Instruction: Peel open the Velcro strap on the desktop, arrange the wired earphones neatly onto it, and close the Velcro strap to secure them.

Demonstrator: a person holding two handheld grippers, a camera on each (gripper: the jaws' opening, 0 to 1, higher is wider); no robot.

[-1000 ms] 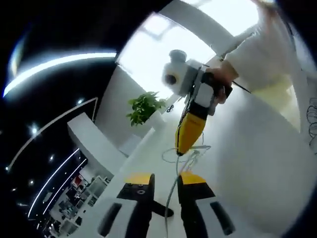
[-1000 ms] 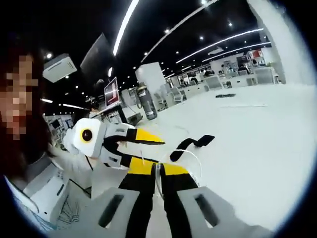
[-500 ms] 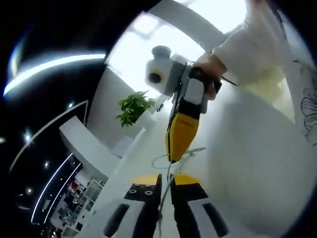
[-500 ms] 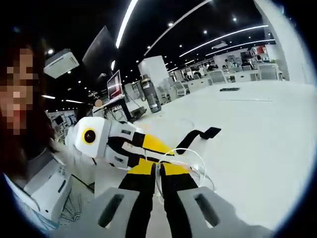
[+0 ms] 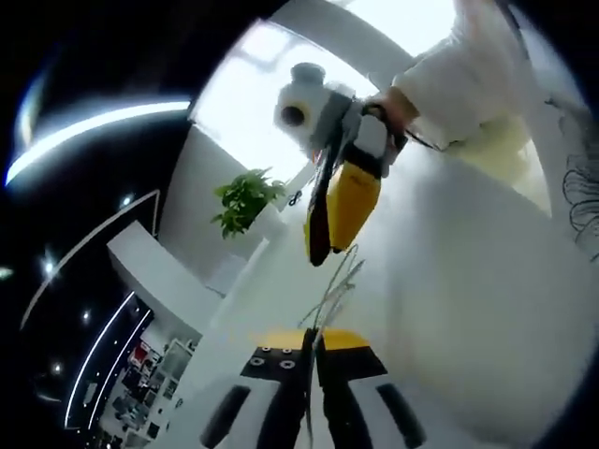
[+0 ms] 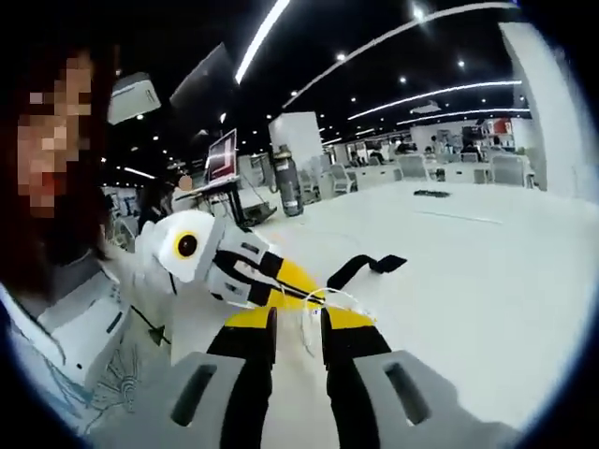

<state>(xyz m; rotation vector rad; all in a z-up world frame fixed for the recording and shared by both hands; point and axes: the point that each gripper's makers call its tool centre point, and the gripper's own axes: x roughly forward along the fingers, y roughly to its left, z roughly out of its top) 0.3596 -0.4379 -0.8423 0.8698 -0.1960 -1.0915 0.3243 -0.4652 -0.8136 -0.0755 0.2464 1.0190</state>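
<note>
At the bottom of the left gripper view my left gripper (image 5: 310,348) has its fingers pinched nearly together on the white earphones (image 5: 335,285), whose thin wire runs up the middle of the frame toward my right gripper (image 5: 329,251) in the upper centre. In the right gripper view my right gripper's jaws stand slightly apart at the bottom centre with wire loops between them. Beyond, the black Velcro strap (image 6: 367,267) lies on the white desktop (image 6: 487,281) at frame centre.
</note>
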